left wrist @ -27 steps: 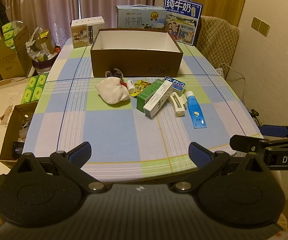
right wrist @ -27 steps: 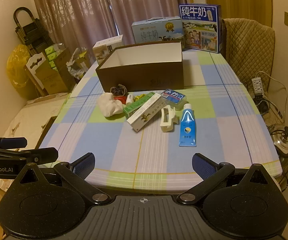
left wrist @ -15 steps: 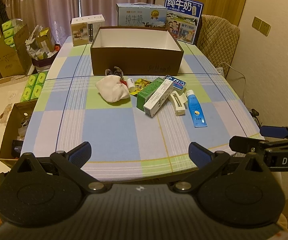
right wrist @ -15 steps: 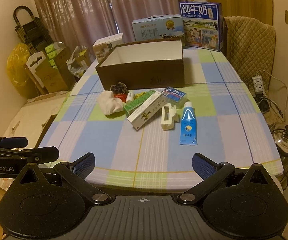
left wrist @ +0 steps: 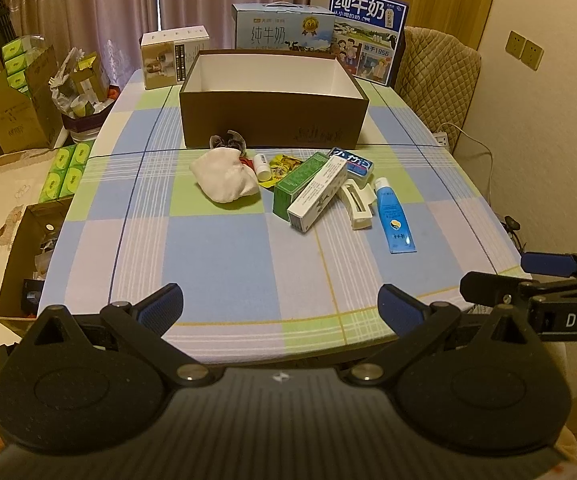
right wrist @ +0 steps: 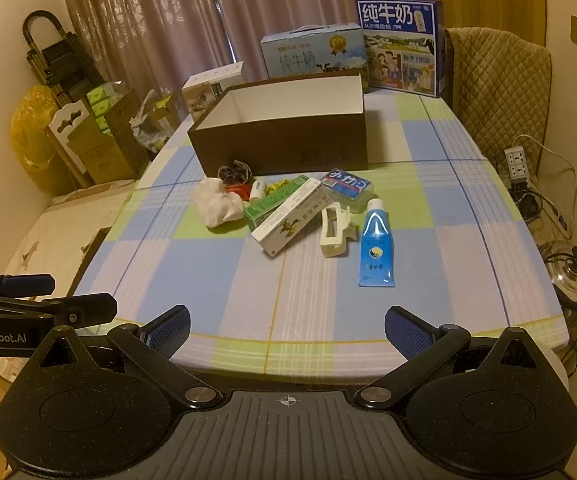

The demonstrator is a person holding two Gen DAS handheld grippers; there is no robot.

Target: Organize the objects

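You are holding the left gripper (left wrist: 279, 305) and the right gripper (right wrist: 287, 325) with fingers wide, both empty, near the table edge (left wrist: 248, 344); the small things are lying beside the brown box (left wrist: 272, 120)

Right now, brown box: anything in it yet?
Looks empty: the brown box shows only bare white inner walls; its floor near the front wall is hidden, so not certain.

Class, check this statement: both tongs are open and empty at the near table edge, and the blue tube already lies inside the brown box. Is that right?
One detail is wrong. The blue tube is not inside the brown box; it lies on the tablecloth in front of it, as the right wrist view shows. The left tongs and right tongs are indeed open and empty.
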